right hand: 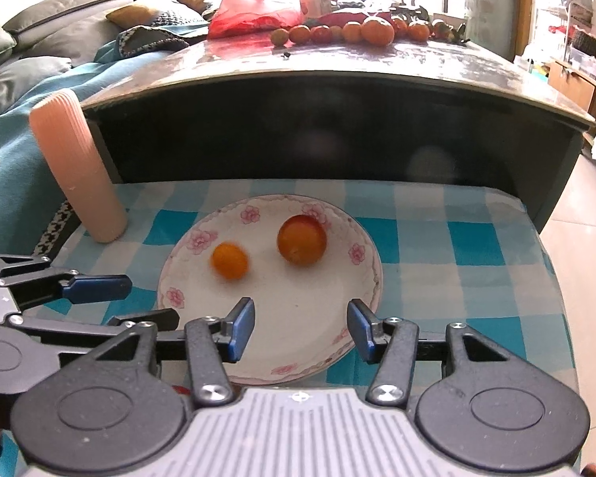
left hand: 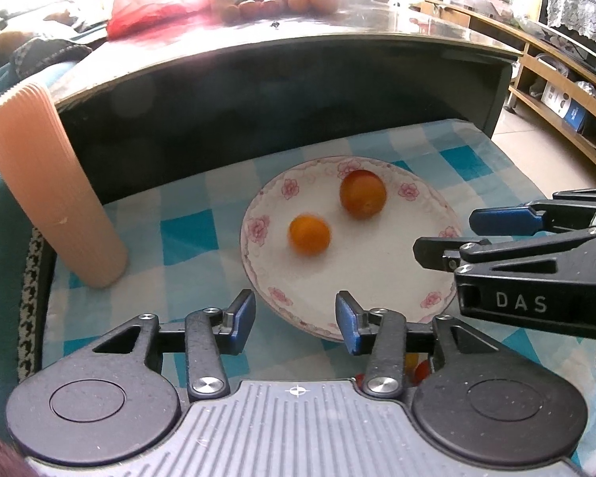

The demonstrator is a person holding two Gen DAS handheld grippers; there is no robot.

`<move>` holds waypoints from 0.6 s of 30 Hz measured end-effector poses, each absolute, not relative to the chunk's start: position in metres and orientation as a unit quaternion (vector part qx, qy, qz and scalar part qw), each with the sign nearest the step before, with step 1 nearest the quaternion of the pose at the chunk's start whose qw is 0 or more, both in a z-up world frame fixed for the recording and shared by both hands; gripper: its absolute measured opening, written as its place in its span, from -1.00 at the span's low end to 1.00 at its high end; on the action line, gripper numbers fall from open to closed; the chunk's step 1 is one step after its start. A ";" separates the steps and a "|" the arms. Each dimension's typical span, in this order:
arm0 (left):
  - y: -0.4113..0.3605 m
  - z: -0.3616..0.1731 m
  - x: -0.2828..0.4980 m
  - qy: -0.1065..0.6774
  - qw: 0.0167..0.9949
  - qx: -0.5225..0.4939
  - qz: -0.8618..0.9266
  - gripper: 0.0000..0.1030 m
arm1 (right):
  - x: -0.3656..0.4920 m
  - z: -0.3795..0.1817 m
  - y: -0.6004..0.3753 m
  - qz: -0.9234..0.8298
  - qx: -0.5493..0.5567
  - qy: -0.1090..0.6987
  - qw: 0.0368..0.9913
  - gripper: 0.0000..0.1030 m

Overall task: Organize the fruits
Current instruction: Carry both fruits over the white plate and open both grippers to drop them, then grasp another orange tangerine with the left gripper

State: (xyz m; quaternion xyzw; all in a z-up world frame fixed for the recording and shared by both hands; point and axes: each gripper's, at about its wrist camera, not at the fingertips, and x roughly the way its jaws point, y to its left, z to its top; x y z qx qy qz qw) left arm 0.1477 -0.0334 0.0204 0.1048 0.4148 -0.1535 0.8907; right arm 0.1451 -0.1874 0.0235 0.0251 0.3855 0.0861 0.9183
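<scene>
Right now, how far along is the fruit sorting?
Two oranges, a small one and a bigger one, already sit on the flowered plate. Nothing is in hand: the left gripper and right gripper are open and empty. A row of fruit is left on the dark table behind.

sunlit room, teal sofa (right hand: pixel 16 167), wooden shelves (left hand: pixel 552 91)

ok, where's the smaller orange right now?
On the floral plate, left of the larger orange: the smaller orange sits apart from it, ahead of both open tongs.
</scene>
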 end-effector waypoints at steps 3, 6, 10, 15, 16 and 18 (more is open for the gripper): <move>-0.030 0.022 0.143 0.416 0.891 0.102 -0.152 0.04 | 0.138 0.027 -0.187 0.090 0.026 0.384 0.919 0.29; -0.025 0.024 0.137 0.418 0.890 0.102 -0.149 0.04 | 0.130 0.028 -0.186 0.093 0.024 0.384 0.918 0.29; -0.017 0.026 0.126 0.421 0.890 0.100 -0.146 0.04 | 0.119 0.032 -0.185 0.099 0.021 0.385 0.917 0.29; -0.006 0.028 0.115 0.424 0.889 0.094 -0.143 0.06 | 0.105 0.033 -0.183 0.106 0.021 0.389 0.915 0.29; -0.004 0.028 0.114 0.427 0.888 0.092 -0.142 0.06 | 0.103 0.033 -0.182 0.108 0.019 0.390 0.914 0.29; 0.001 0.026 0.112 0.431 0.887 0.090 -0.137 0.06 | 0.097 0.033 -0.181 0.109 0.017 0.392 0.913 0.28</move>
